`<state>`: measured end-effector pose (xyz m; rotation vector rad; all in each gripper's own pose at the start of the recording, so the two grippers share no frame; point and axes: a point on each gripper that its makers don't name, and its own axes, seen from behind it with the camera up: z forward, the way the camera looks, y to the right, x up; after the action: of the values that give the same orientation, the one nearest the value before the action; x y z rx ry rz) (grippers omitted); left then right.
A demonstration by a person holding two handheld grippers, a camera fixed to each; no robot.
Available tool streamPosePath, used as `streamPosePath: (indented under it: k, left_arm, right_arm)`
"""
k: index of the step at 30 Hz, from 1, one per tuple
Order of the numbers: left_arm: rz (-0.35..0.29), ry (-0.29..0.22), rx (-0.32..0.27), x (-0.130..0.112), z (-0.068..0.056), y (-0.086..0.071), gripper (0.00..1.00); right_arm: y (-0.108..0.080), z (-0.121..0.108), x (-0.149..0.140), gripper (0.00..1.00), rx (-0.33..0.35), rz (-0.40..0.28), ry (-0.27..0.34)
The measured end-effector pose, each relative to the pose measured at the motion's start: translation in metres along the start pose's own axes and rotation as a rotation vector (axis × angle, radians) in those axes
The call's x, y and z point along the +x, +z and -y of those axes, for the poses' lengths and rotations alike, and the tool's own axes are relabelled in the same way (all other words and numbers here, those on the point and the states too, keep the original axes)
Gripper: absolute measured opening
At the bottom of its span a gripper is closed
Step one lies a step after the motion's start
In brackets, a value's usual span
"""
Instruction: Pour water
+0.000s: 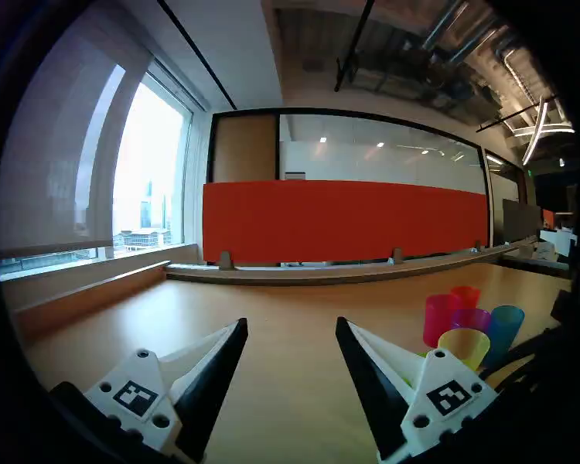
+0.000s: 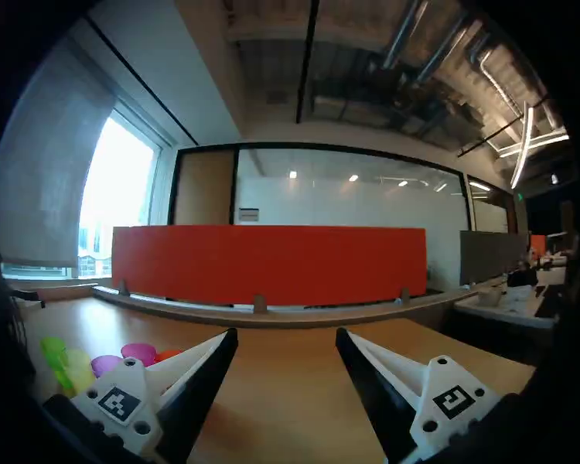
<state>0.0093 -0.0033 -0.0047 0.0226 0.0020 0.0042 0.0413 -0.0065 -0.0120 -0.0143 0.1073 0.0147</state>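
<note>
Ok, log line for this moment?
phase: pre-grasp | left tool: open, empty | right tool: open, empty | cups: clustered on desk

- The desk (image 1: 290, 301) is running from near to far, with a divider panel (image 1: 344, 220) standing upright along its far edge.
- In the left gripper view, a cluster of cups (image 1: 472, 319) is sitting on the desk at the near right, right of the left gripper (image 1: 290, 325). The cups are crowding close together.
- In the right gripper view, the cluster of cups (image 2: 104, 363) is sitting at the near left, left of the right gripper (image 2: 286, 332).
- A window (image 1: 147, 185) is lining the left side, past the desk's left edge.
- A glass wall (image 1: 383, 151) is standing behind the divider panel.
</note>
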Motion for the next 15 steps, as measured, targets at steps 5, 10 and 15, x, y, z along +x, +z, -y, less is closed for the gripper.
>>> streamPosePath:
  k: [5,10,15]
  left_arm:
    - [0.0,0.0,0.0,0.0,0.0,0.0,0.84]
    - [0.0,0.0,0.0,0.0,0.001,0.0,0.84]
    - [0.0,0.0,0.0,0.0,0.001,0.0,0.84]
  right_arm:
    - [0.001,0.002,-0.009,0.99,0.015,0.002,0.005]
    - [0.002,-0.004,-0.021,0.99,0.0,0.016,0.006]
    - [0.002,-0.008,-0.032,0.99,-0.008,0.031,0.006]
